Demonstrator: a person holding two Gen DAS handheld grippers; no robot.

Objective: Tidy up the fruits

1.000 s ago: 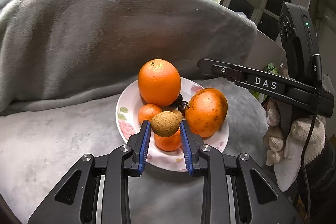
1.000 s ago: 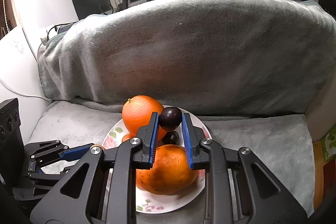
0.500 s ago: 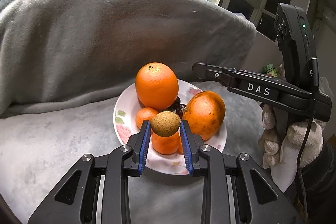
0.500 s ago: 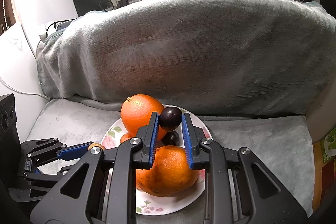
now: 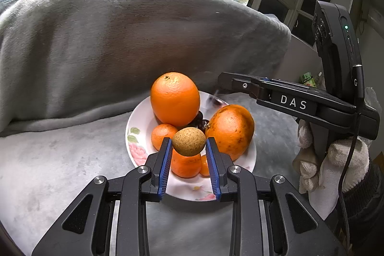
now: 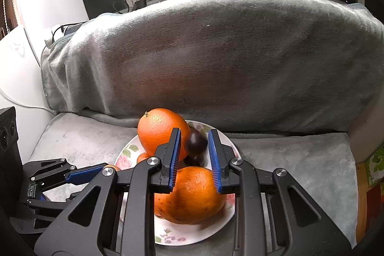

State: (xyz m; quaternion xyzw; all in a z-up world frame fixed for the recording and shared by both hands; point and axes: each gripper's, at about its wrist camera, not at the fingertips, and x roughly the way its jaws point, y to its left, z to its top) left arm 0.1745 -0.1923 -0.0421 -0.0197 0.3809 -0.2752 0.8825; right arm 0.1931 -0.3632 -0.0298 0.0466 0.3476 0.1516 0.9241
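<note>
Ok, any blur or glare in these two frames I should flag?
Right wrist view: the dark fruit between the right tongs is motion-smeared though the tongs are sharp, and the white wall at left is blown out. Left wrist view: the brown fruit in the left tongs is crisp. Both views: fisheye bending, dark corners.

Grey blanketed seat [image 5: 60,172], floral plate [image 5: 136,136] resting on it

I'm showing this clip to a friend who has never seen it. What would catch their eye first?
Probably the flowered plate piled with oranges on the grey blanket. Next, the left gripper pinching a small brown fruit above it, and the right gripper with a blurred dark plum between its pads.
</note>
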